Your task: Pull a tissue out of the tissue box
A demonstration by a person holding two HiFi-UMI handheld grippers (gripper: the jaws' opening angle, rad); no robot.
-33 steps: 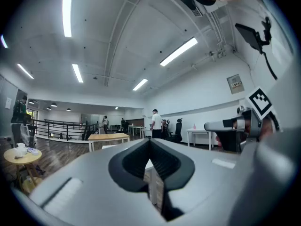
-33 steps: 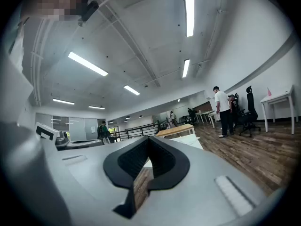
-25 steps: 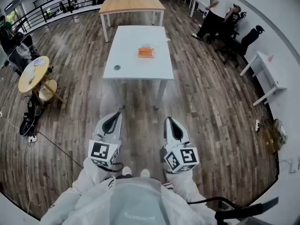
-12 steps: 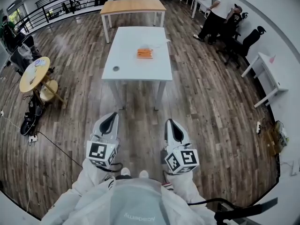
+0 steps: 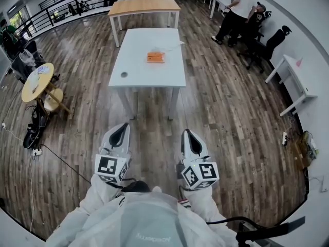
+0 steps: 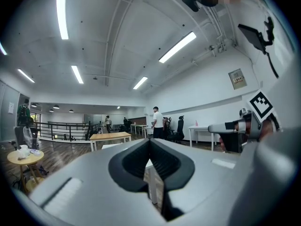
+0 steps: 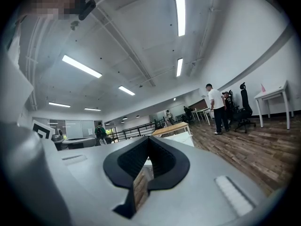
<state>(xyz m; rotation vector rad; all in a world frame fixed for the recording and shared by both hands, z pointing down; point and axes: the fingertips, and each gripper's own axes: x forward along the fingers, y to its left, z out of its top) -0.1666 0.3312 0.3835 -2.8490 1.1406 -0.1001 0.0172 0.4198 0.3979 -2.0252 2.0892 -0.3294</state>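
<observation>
1. Nearest, short of the long white rectangular table, the grey left gripper and grey right gripper point level towards it. Each has its jaws clenched together, with nothing between them.
2. The flat orange tissue box lies on that table's far half, well apart from both grippers.
3. Beyond the table stands a wooden-topped desk.

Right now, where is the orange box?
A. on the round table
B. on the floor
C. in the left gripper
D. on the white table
D: the box sits on the white table, near its far end.
</observation>
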